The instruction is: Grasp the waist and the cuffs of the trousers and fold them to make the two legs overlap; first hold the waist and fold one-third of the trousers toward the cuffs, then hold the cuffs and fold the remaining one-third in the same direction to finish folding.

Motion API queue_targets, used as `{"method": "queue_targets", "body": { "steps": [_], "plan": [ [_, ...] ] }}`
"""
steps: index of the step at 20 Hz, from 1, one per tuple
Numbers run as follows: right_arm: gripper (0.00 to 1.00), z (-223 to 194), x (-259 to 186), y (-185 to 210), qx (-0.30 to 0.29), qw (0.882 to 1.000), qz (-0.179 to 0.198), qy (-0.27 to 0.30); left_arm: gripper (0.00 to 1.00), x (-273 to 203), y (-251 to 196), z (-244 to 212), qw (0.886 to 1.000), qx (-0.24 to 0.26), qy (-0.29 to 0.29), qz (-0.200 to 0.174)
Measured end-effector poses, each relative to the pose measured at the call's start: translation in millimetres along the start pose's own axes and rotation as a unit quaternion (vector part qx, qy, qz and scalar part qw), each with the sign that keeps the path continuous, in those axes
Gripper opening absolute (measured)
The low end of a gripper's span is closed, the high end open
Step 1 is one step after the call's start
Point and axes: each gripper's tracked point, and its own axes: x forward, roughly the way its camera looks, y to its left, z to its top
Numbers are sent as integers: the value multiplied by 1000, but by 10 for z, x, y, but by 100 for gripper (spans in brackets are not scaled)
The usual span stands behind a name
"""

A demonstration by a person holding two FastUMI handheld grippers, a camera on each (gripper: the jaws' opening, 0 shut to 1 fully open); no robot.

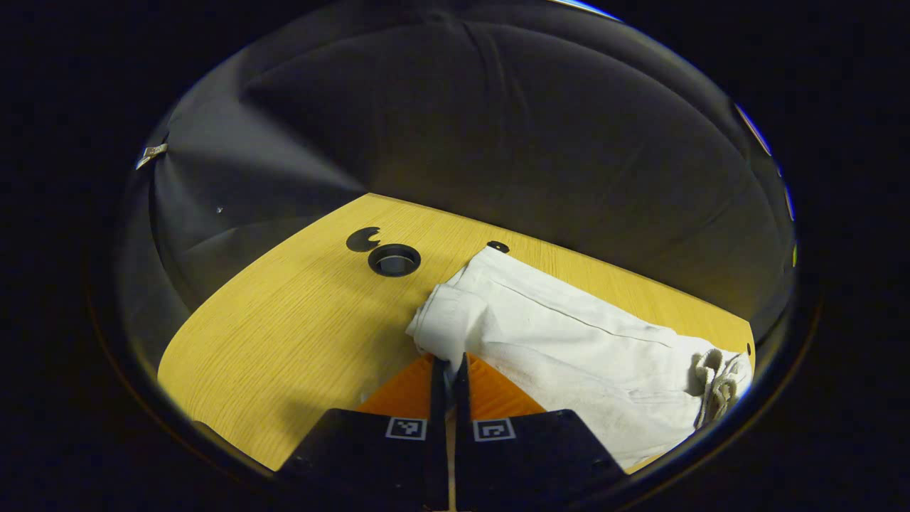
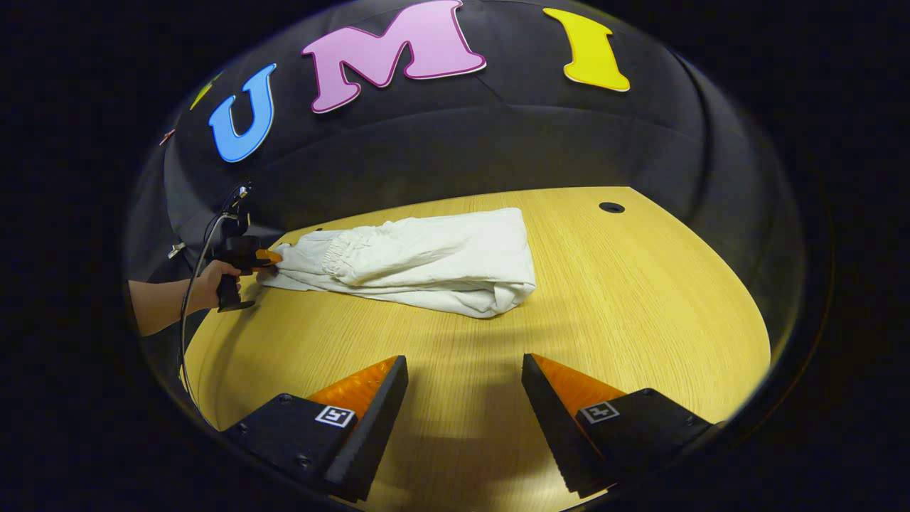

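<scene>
your left gripper [image 1: 448, 366] is clenched at the near end of the white trousers [image 1: 569, 341], its fingers nearly together with a sliver of cloth between them; from the right gripper view that same gripper [image 2: 266, 257] sits at the cuff end, a hand [image 2: 210, 281] on its handle and a cable looping up behind it. your right gripper [image 2: 462, 370] is released, fingers spread wide, hovering over bare table [image 2: 640, 299], well apart from the trousers.

trousers lie folded in a long bundle on the wooden table, toward the back edge. in the left gripper view the drawstring [image 1: 718, 380] bunches at the far right end, near the table edge. the right gripper view gives you the gathered elastic cuff [image 2: 341, 256] by the left gripper and the rounded fold [image 2: 508, 288] at the other end.

around: a round cable hole [image 1: 394, 259] with its loose cover [image 1: 363, 239] lying beside it, left of the trousers; a small dark hole [image 1: 498, 247] just behind the trousers. another small hole [image 2: 611, 208] shows at the far right. between the right gripper and the cloth, nothing stands.
</scene>
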Motion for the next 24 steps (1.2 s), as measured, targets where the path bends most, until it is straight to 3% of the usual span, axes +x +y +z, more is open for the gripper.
{"method": "queue_targets", "body": {
  "steps": [5,8,12,20,24],
  "plan": [
    [98,122,78,-125,-4,1000,1,-1,6,-10,-54,-43,1000,10,7,2],
    [98,250,34,-298,-15,1000,-18,-18,6,-141,-145,134,1000,-9,-16,-5],
    [98,269,-68,-485,-26,999,-36,-16,6,-466,-288,361,999,12,-40,-15],
    [98,487,-414,-571,-12,998,-49,-33,6,-1238,-1052,896,994,-27,-77,-76],
    [98,627,-526,-657,-13,997,-60,-47,6,-1527,-1795,915,990,-18,-79,-119]
  ]
}}
